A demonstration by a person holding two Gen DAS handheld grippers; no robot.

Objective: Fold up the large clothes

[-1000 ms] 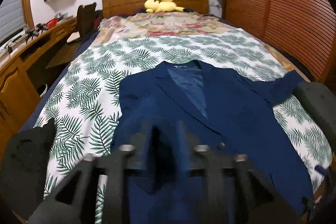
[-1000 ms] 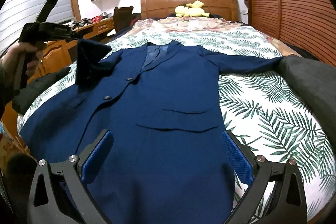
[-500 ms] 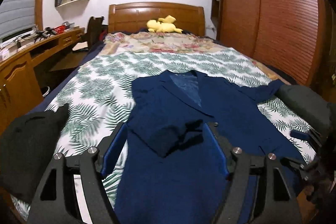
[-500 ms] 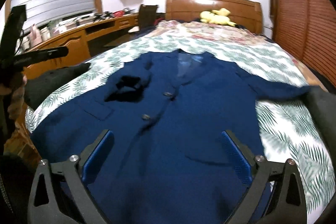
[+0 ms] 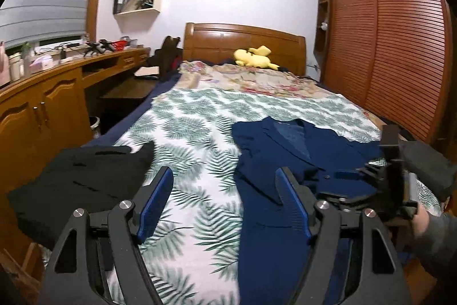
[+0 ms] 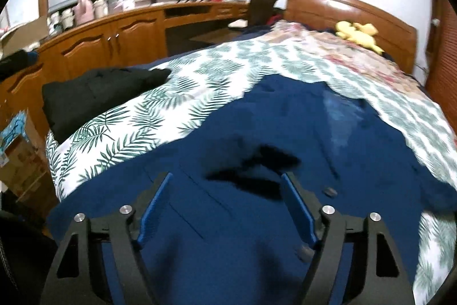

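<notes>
Bedroom, leaf-print bed (image 5: 182, 139); navy jacket (image 6: 257, 205) lies lengthwise, collar toward headboard; right tool (image 6: 227, 207), jaws apart, hovers over it; left tool (image 5: 225, 202), also apart, beside its edge.

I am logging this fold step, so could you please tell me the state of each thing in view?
left gripper: open, empty.
right gripper: open, empty, over the jacket.
blue jacket: spread front-up on the bed, one sleeve folded in.
black garment: lying at the bed's edge.
yellow plush: lying by the headboard.
</notes>
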